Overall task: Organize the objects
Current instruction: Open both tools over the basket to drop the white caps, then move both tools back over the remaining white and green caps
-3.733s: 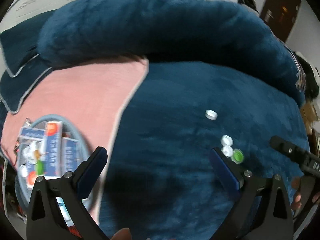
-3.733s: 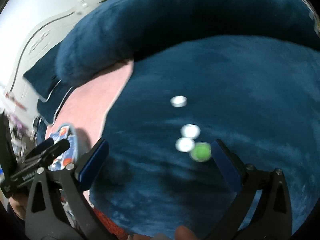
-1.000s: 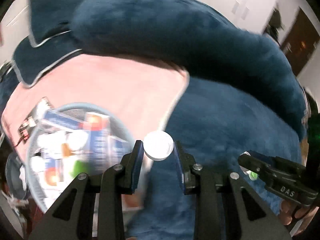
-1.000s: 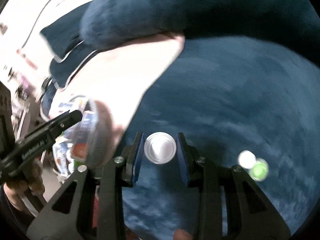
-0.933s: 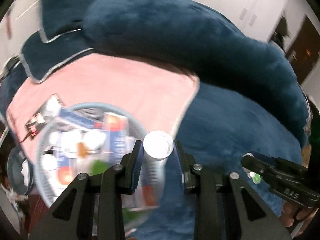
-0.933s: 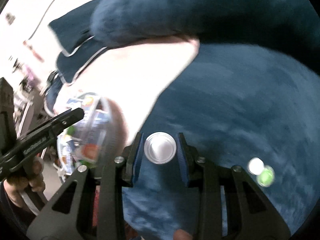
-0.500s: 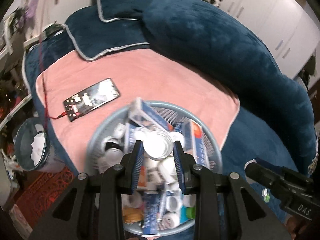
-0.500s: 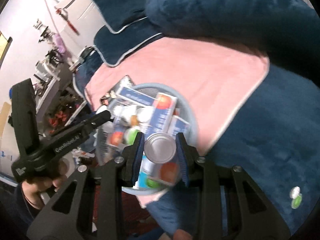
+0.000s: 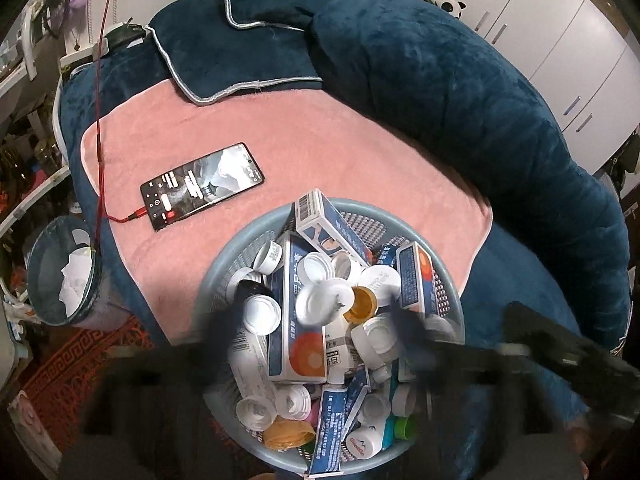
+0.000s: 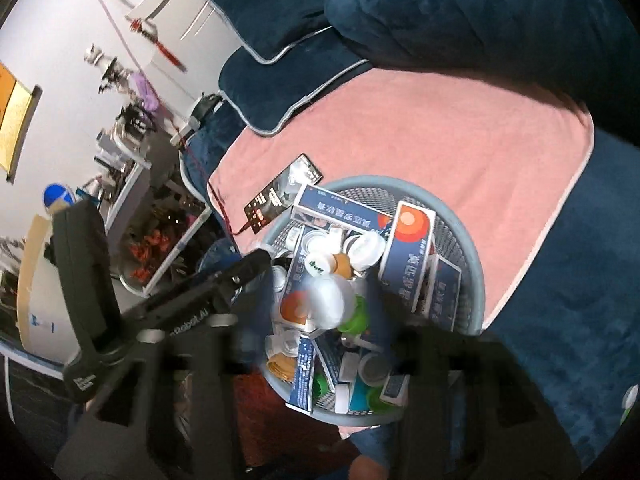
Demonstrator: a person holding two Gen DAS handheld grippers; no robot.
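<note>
Two white bottle caps [image 9: 324, 303] [image 10: 326, 304] blurred above the grey mesh basket [image 9: 216, 280] [image 10: 476, 264], over its centre. Left gripper [image 9: 316, 320] and right gripper [image 10: 320, 312] smeared; grip state unreadable. Best release low, over basket centre, away from rim.

Both grippers, left gripper [image 9: 312, 344] and right gripper [image 10: 320, 328], blurred, jaws apart.

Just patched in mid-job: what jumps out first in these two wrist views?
The round grey-blue basket, heaped with white caps, orange lids and blue medicine boxes, fills the foreground, resting on the pink towel. A lit phone on a red cable lies on the towel beyond the basket. Both grippers are motion-blurred over the basket, with a blurred white cap above the pile.
</note>
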